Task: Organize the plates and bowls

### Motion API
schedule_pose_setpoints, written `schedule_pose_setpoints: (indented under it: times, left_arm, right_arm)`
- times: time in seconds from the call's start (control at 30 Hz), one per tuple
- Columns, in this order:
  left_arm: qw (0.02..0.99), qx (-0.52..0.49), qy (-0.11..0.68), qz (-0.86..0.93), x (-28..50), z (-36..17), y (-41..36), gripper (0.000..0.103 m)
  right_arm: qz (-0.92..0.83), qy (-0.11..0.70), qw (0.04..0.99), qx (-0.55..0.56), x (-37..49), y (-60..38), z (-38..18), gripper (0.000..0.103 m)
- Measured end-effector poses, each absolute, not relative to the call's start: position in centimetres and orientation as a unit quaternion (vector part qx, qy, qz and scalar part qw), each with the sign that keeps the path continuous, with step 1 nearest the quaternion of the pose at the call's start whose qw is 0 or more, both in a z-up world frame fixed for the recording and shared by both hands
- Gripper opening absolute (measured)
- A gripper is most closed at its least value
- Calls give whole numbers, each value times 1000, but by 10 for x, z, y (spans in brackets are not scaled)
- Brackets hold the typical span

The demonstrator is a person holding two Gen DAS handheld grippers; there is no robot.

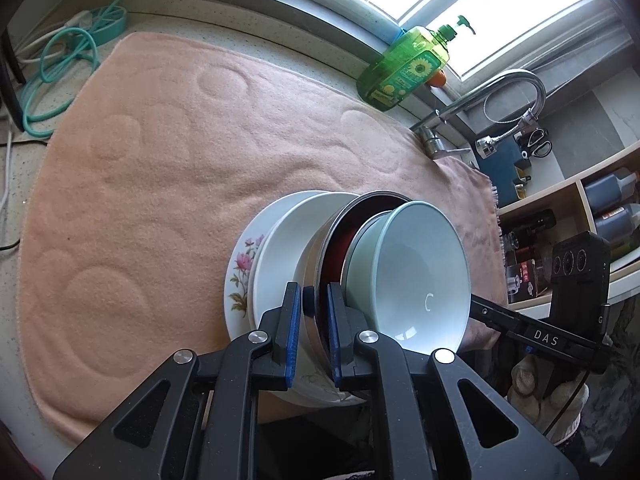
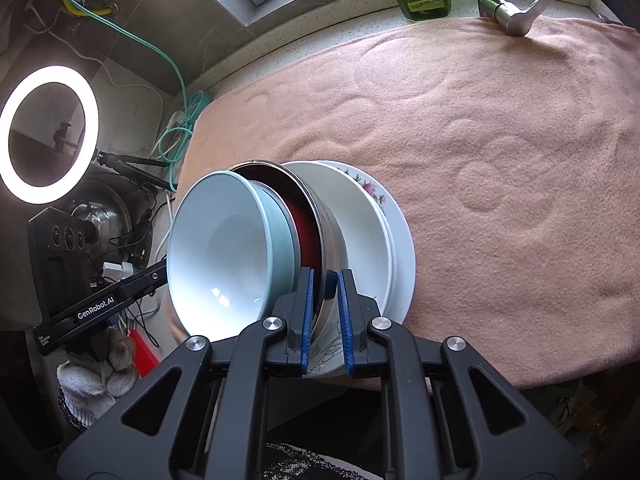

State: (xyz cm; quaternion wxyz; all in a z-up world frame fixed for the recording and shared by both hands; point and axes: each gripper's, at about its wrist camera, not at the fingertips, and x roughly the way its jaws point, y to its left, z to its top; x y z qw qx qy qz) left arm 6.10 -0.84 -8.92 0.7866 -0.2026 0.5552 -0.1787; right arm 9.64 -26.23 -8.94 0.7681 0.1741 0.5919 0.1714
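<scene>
Both tongs clenched on steel bowl (image 1: 316, 280) rim | left tongs (image 1: 314, 322) | right tongs (image 2: 325, 304) | red inside mostly hidden

A peach towel (image 1: 160, 184) covers a speckled counter (image 1: 280, 36) under a bright window (image 1: 460, 4). Behind the towel stand a green soap bottle (image 1: 404, 68) and a chrome tap (image 1: 516, 92); teal cable (image 1: 60, 80) coils at its far end, where a lit ring light (image 2: 48, 134) glows. Open shelves (image 1: 580, 208) stand beyond the tap.
</scene>
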Motion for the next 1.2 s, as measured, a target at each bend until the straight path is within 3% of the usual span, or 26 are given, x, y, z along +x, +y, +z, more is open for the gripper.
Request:
schedule_pose_setpoints:
  times: [0.1, 0.27, 0.5, 0.7, 0.77, 0.83, 0.97, 1.2]
  left_arm:
    - [791, -202, 550, -176, 61, -86, -6, 13]
    - [795, -195, 547, -174, 61, -82, -3, 13]
    - [816, -185, 522, -166, 61, -63, 3, 14]
    - [840, -140, 493, -175, 54, -42, -6, 33]
    - [843, -132, 488, -182, 52, -38, -10, 53]
    - [848, -118, 481, -187, 47, -33, -15, 61]
    - [856, -91, 473, -188, 37, -27, -25, 63]
    - [858, -83, 471, -187, 23, -24, -30, 63]
  right_arm:
    - [168, 587, 775, 164, 96, -263, -86, 14]
    - [163, 575, 785, 163, 95, -269, -78, 36]
    - [153, 546, 814, 127, 92, -269, -56, 45]
    - [146, 506, 846, 82, 85, -261, -31, 60]
    - [141, 492, 856, 67, 82, -257, -24, 75]
    - [138, 478, 865, 56, 77, -253, -18, 83]
    - [135, 460, 877, 27, 68, -245, -8, 92]
    - [127, 444, 887, 20, 53, -240, 0, 93]
